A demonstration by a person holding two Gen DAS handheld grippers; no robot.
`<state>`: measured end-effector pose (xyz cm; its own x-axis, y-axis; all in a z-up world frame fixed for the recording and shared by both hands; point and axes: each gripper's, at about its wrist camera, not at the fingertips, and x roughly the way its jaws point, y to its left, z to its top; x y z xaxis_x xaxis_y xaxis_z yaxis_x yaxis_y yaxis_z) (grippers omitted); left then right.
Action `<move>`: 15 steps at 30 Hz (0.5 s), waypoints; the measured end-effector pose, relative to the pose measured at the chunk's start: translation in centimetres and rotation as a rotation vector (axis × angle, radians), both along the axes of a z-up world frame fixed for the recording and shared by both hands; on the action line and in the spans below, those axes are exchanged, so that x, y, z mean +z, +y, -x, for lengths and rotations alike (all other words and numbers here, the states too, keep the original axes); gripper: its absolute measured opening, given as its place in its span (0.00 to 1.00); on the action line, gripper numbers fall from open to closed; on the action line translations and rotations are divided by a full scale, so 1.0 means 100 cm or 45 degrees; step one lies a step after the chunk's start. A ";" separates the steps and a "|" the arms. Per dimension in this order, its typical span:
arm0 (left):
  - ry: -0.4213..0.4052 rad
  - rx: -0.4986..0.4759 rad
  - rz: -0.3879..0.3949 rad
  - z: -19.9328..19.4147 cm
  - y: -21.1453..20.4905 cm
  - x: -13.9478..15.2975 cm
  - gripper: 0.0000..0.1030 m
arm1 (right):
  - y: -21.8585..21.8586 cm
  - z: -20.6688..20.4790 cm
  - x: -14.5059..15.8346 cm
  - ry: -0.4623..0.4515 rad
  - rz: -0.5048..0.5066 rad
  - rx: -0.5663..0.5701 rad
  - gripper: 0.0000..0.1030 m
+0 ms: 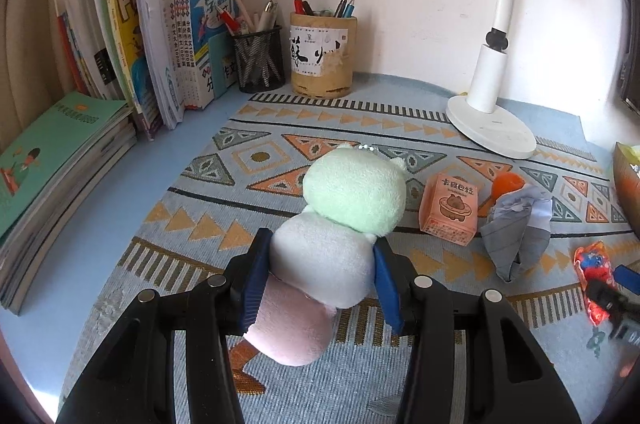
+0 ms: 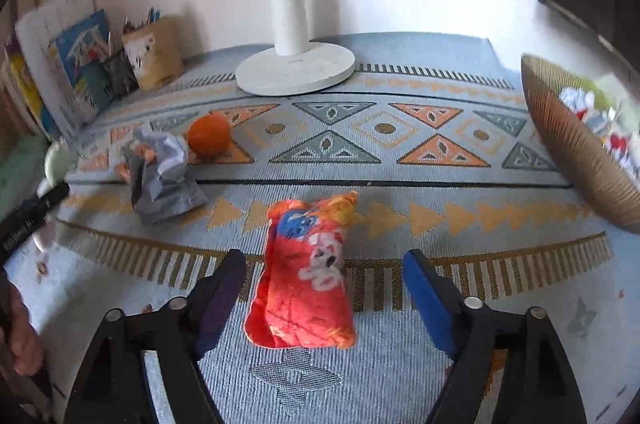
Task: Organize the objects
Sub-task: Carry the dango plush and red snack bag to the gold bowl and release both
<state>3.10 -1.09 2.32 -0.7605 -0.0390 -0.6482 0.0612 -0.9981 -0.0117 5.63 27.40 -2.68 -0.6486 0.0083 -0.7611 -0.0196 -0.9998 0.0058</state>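
Directly ahead of the right hand-held gripper (image 2: 324,298) lies the red snack packet (image 2: 306,274) on the tabletop (image 2: 400,380), long axis running away between wide, untouching jaws; probably nearest this hand. The left hand-held gripper (image 1: 316,278) clamps a plush toy (image 1: 336,244).

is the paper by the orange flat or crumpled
Crumpled: the grey-and-white paper is bunched into a creased wad standing up off the mat, beside the orange.

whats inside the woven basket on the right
The woven basket holds what look like packets printed in red, white and blue. The near wall hides the lower contents, and blur prevents identifying them.
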 end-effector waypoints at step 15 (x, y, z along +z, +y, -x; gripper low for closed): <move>0.029 -0.012 -0.116 -0.004 -0.010 0.003 0.45 | -0.018 0.000 -0.004 -0.006 -0.079 0.064 0.30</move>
